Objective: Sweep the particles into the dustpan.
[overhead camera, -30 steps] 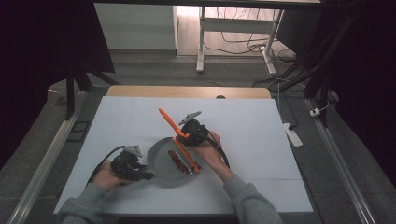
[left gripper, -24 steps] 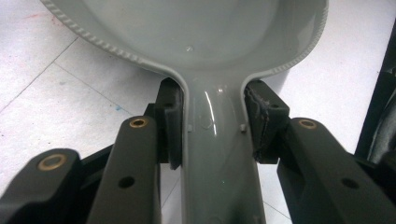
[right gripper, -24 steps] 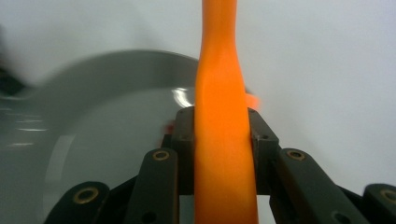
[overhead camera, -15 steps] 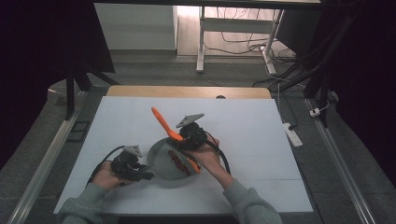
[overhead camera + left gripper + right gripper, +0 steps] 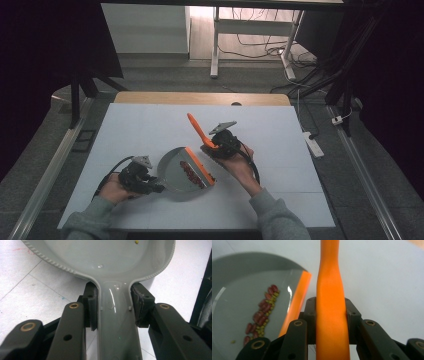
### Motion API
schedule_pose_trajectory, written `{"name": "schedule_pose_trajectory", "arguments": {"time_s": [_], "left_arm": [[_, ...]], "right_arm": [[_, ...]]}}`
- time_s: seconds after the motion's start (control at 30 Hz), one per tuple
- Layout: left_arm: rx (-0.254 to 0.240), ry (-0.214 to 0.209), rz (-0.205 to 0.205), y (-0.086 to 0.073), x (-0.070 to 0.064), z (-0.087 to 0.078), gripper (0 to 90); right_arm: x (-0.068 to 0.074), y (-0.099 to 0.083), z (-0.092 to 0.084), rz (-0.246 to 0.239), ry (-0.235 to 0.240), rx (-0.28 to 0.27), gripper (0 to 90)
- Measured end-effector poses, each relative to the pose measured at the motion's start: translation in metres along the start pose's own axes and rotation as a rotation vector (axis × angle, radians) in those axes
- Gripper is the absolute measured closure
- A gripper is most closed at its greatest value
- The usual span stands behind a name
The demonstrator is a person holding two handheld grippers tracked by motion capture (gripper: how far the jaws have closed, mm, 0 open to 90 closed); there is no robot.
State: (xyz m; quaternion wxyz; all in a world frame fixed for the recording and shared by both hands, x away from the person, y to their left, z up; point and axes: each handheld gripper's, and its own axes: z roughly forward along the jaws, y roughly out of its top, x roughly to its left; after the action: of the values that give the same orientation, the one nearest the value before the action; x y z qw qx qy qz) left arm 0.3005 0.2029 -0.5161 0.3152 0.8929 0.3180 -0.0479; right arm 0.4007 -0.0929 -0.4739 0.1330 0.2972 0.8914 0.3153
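Note:
A grey dustpan (image 5: 172,175) lies on the white table with an orange strip (image 5: 201,166) along its right edge. Red and green beans (image 5: 191,172) lie in a line inside it, just left of that strip; the beans (image 5: 262,313) also show in the right gripper view. My left gripper (image 5: 154,184) is shut on the dustpan's grey handle (image 5: 115,322), one pad on each side. My right gripper (image 5: 213,146) is shut on an orange tool handle (image 5: 329,302), just right of the pan. That handle (image 5: 199,129) slants up and away to the left. The tool's head is hidden.
The white table top (image 5: 280,135) stretches wide to the right and back, ending in a wooden edge (image 5: 200,98) at the far side. A white power strip (image 5: 313,143) lies on the floor to the right. Table legs and cables stand beyond.
My right gripper has shifted to the right with the orange handle, away from the middle of the pan. The left gripper and the dustpan have stayed put.

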Motion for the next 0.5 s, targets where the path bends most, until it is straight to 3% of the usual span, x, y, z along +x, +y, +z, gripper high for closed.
{"name": "schedule_pose_trajectory", "arguments": {"time_s": [0.07, 0.2, 0.33, 0.43, 0.5], "left_arm": [[0.0, 0.0, 0.001, 0.0, 0.0, 0.0, 61.7], [0.001, 0.0, 0.001, 0.0, 0.0, 0.0, 61.7], [0.001, 0.003, 0.001, 0.0, 0.0, 0.001, 61.7], [0.004, 0.003, 0.003, 0.0, 0.0, 0.001, 61.8], [0.003, 0.002, 0.003, 0.0, 0.0, 0.001, 61.8]], "right_arm": [[0.002, -0.003, 0.009, 0.005, 0.036, 0.036, 70.4], [0.015, 0.0, 0.014, 0.003, 0.081, 0.034, 70.4], [0.035, 0.003, 0.015, -0.038, 0.061, 0.002, 70.4], [0.039, 0.006, 0.013, -0.013, 0.144, -0.027, 70.4], [0.046, 0.008, 0.013, -0.036, 0.169, -0.04, 70.4]]}}
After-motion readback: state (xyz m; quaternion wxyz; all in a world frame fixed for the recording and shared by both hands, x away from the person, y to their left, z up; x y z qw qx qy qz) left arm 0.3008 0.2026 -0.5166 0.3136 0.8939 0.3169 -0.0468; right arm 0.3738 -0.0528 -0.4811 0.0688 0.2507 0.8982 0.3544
